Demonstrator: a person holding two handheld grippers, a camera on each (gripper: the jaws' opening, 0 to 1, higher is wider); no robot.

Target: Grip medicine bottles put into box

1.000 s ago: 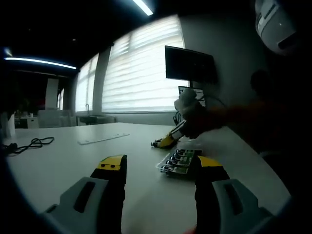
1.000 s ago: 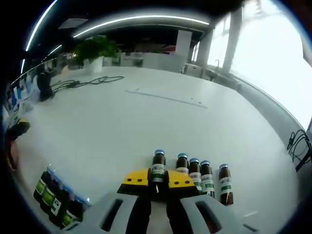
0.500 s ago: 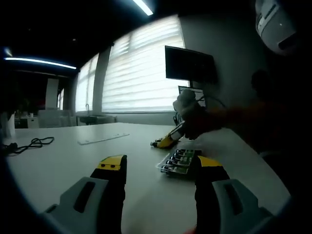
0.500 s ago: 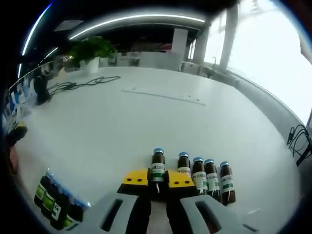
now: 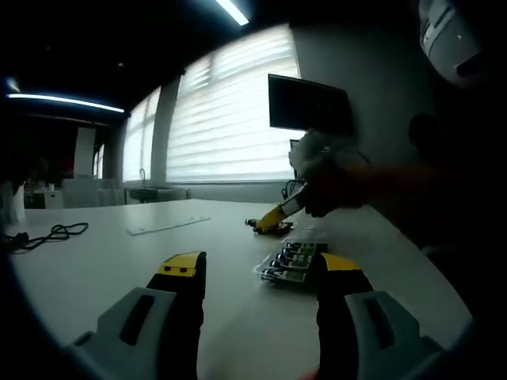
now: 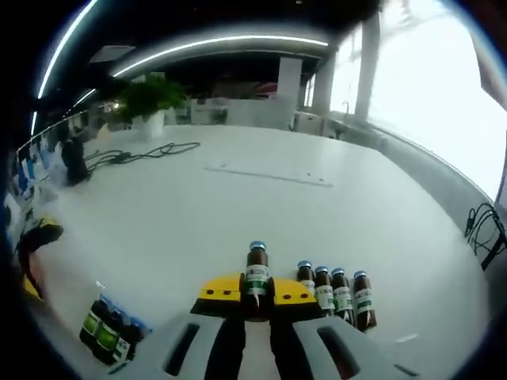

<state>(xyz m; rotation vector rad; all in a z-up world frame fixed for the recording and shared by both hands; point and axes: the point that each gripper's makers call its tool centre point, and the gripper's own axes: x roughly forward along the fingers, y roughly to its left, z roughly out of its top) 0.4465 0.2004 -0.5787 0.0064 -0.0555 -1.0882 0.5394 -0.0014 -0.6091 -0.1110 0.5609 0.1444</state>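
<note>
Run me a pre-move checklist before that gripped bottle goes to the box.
1. Right tongs shut on the medicine bottle: ok, jaws closed on its lower body.
2. Bottle upright in the grip: ok, blue cap on top.
3. Gripped bottle apart from the four bottles in the row on the table: ok in the right gripper view, a gap shows.
4. Box in view, lower left of the tongs: ok.
5. Free slot in the box: cannot tell, it already holds several bottles.
6. Left tongs out of the way: ok, open and holding nothing, with the box just beyond their right jaw.
</note>
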